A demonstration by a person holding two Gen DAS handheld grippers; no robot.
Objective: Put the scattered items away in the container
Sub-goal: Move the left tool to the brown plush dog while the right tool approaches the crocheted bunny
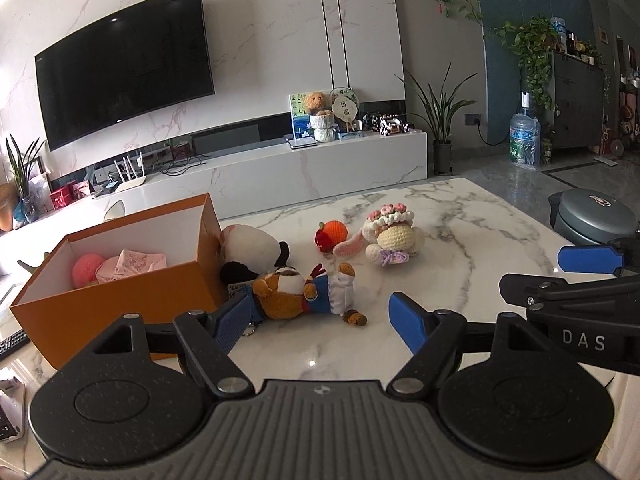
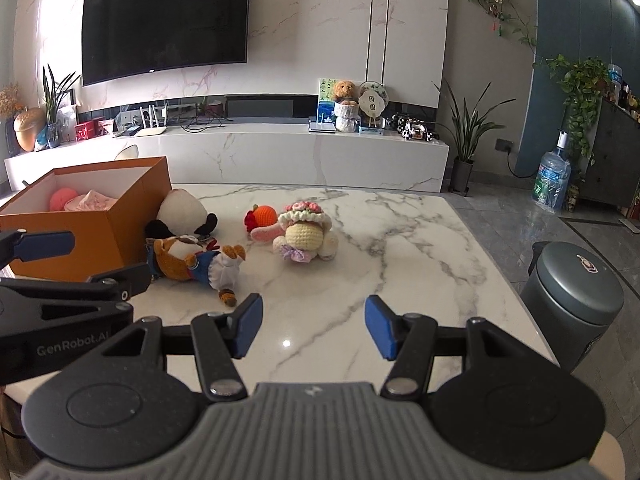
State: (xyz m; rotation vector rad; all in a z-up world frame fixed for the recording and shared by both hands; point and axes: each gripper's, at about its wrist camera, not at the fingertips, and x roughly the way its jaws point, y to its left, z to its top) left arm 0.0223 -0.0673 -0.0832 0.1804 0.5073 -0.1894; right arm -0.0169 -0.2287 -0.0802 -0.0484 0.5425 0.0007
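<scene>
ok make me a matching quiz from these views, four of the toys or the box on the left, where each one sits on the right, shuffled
1. orange cardboard box
2. pink ball
3. cream crochet bunny doll
4. black and white plush panda

a. leaning against the box's outer wall
b. inside the box
c. out on the marble table, right of the other toys
d. at the table's left end

Pairs: 1-d, 2-b, 3-c, 4-a

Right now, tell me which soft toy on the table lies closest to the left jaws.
The brown tiger doll in blue and white clothes: its head nearly touches the left pad, while the others lie farther back.
</scene>
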